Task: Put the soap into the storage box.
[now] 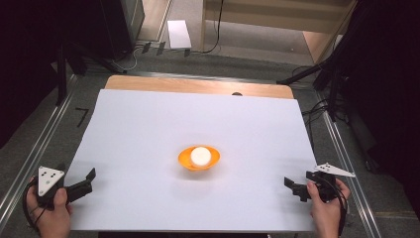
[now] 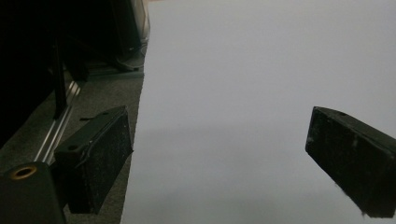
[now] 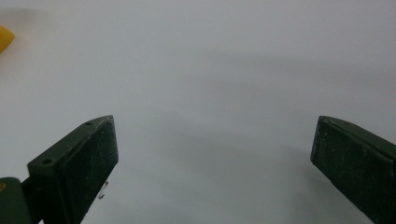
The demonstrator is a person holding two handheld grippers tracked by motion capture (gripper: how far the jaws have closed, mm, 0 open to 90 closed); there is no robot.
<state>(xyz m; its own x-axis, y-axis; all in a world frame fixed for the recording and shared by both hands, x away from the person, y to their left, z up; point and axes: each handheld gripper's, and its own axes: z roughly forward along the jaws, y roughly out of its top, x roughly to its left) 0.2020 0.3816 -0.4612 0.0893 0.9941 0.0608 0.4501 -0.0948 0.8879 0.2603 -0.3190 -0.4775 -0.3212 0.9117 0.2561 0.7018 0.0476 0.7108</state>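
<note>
From above, you held the left gripper (image 1: 84,184) at the worktop's (image 1: 148,129) seven o'clock edge and the right gripper (image 1: 295,188) at five o'clock, both well apart from the orange bowl (image 1: 199,158) at the centre, which carried a white round object (image 1: 200,155). Your left gripper view (image 2: 219,158) showed its jaws spread wide with nothing between them, one over the white sheet's (image 2: 261,70) edge beside grey floor (image 2: 105,95). Your right gripper view (image 3: 212,163) showed equally wide, empty jaws, plus a sliver of the bowl (image 3: 4,38) at ten o'clock.
</note>
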